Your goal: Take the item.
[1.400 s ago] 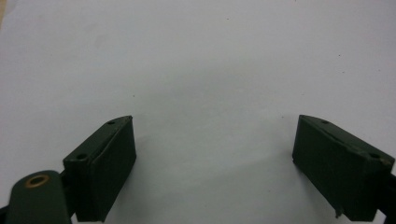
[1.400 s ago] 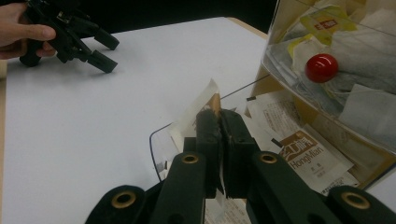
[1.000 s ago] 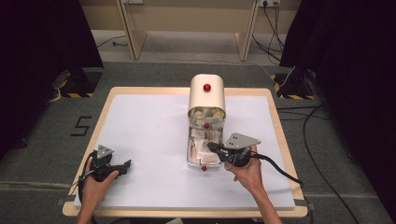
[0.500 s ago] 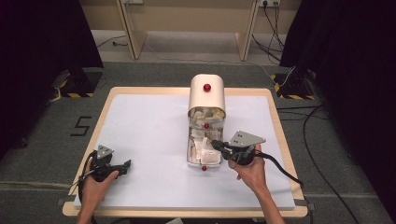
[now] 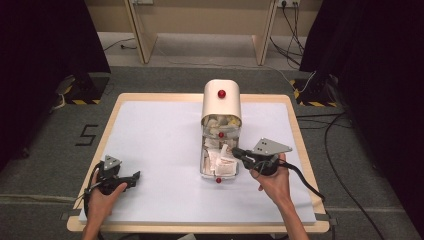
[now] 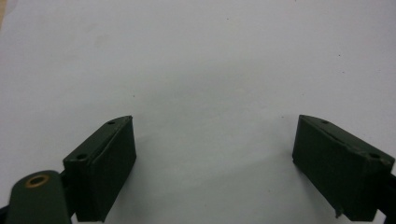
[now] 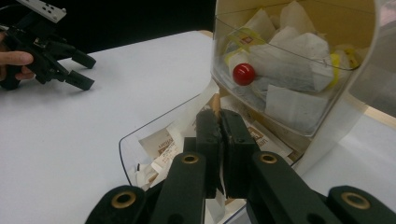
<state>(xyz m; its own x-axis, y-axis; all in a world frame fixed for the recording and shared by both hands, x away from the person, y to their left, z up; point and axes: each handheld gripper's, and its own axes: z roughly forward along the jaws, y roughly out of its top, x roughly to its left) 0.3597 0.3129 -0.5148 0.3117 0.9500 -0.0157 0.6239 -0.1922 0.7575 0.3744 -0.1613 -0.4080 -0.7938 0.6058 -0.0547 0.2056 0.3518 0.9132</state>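
I have the right gripper [image 7: 219,122] down in the pulled-out lower drawer [image 5: 218,165] of the cream dispenser [image 5: 221,100], and its jaws are pressed together on a thin paper tea bag packet [image 7: 215,103] whose edge shows between the pads. The pinch looks made, so I judge the next step is to lift the packet clear of the drawer's transparent wall without dragging its neighbours out. The rest of the packets lie loose in that drawer, and more fill the upper drawer behind its red knob [image 7: 243,73].

Against the earlier high views, my right hand [image 5: 272,180] has shifted only slightly: the gripper sat a little nearer the drawer's front end a second ago and now reaches in from the drawer's right side, level with its middle. The drawer stands open by the same amount and the dispenser has not moved.

My left gripper [image 5: 121,180] stays parked on the white surface [image 5: 160,145] well apart from the dispenser, jaws wide with nothing between them.
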